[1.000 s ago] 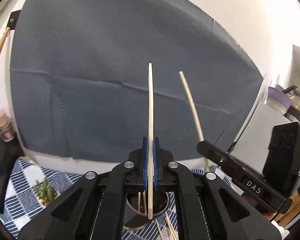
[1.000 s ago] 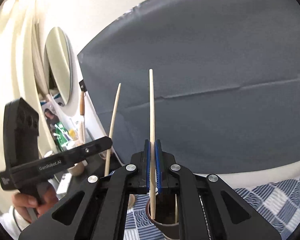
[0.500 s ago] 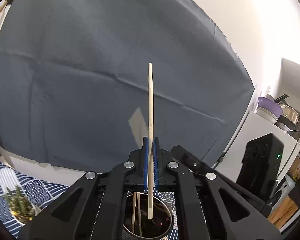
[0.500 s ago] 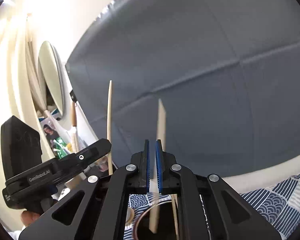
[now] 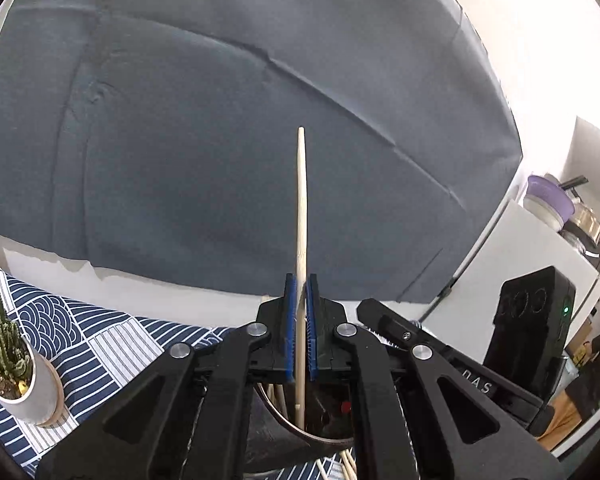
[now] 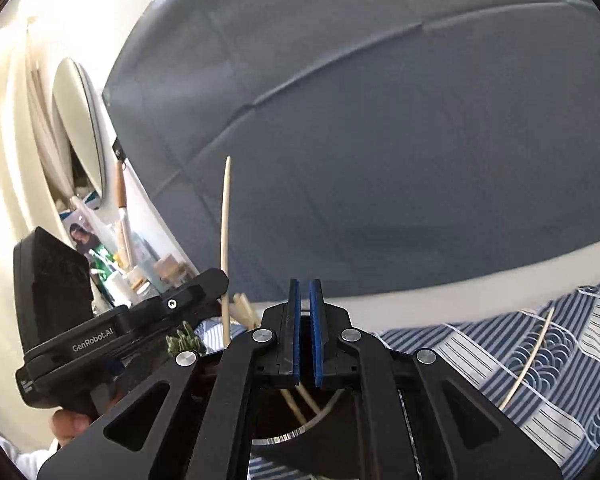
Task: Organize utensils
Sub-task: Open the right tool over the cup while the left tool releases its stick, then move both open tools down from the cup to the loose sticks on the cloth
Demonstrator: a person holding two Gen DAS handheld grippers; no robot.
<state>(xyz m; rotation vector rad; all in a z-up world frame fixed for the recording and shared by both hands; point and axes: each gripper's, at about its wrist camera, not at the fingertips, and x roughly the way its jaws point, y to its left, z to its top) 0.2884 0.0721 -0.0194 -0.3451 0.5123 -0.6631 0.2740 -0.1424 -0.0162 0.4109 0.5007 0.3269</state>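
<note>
While the left gripper pinches a pale wooden chopstick upright between its blue pads, the stick's lower end reaches down into a round metal holder directly beneath, where other chopsticks already stand. The right gripper has its blue pads close together with only a thin gap and nothing between them; it sits above the same holder, where several sticks lean inside. One loose chopstick lies on the blue patterned tablecloth to the right. A small potted cactus stands on the cloth at the left, well apart from the holder.
</note>
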